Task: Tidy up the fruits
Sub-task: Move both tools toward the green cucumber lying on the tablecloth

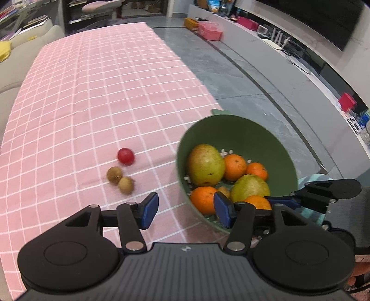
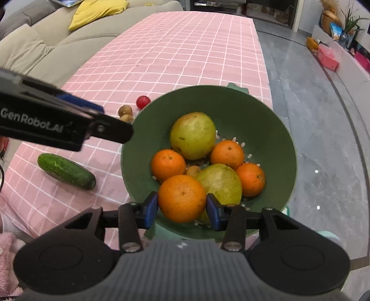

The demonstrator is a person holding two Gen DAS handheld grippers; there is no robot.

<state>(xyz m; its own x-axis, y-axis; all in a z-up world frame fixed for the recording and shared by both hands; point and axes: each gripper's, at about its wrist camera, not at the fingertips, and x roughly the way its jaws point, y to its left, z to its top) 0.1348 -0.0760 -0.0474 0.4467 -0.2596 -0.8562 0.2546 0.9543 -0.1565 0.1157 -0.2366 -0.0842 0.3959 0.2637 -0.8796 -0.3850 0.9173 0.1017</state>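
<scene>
A green strainer bowl [image 1: 242,129] [image 2: 266,120] stands at the right edge of the pink checked cloth. It holds two yellow-green fruits [image 2: 192,135], several oranges and a small brown fruit [image 2: 193,170]. My right gripper [image 2: 182,207] is shut on the nearest orange [image 2: 182,198] over the bowl's near side. My left gripper [image 1: 186,209] is open and empty above the bowl's left rim; one of its fingers [image 2: 111,129] shows in the right wrist view. A red fruit [image 1: 126,156] and two brown fruits [image 1: 114,175] lie on the cloth left of the bowl.
A cucumber [image 2: 67,171] lies on the cloth near the front left. A beige sofa [image 2: 34,53] with a yellow cushion [image 2: 97,11] runs along the table's left side. Grey floor [image 2: 312,115] lies to the right, with pink boxes [image 1: 210,31] by a low shelf.
</scene>
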